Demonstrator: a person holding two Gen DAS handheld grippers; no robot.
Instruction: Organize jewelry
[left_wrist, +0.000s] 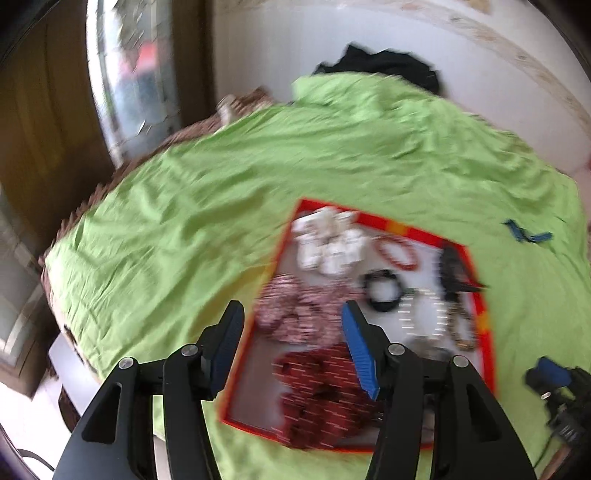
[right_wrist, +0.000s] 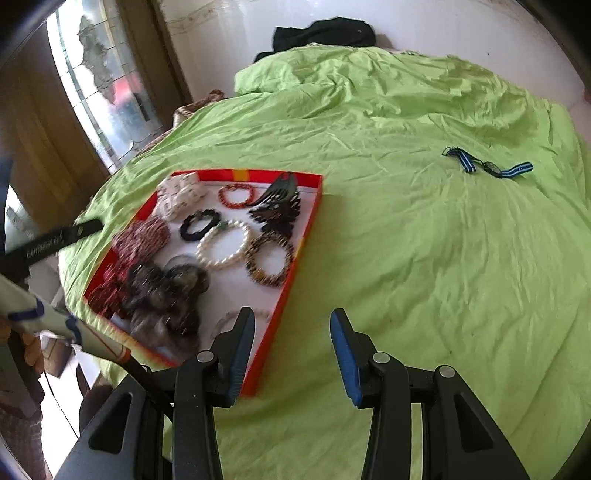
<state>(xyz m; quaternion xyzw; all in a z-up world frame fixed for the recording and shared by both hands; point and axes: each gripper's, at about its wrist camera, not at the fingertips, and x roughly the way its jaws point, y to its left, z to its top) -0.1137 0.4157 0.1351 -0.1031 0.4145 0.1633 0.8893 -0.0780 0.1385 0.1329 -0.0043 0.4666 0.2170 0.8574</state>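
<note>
We see the left hand-held gripper with its jaws partly apart and nothing between them, hovering above the near left part of the red tray. The left wrist view is smeared by blur, so the beaded pieces under it are hard to tell apart. The right hand-held gripper is likewise partly open and empty — its left finger overlaps the tray's near corner in the picture, and we cannot tell whether it touches.

The tray lies on the green bedsheet and holds a pearl bracelet, a black bracelet, a red bead bracelet, a brown patterned bracelet, a dark hair claw, white cubes and red-and-white scrunchies. A striped strap lies well apart on the sheet — black cloth beyond.
</note>
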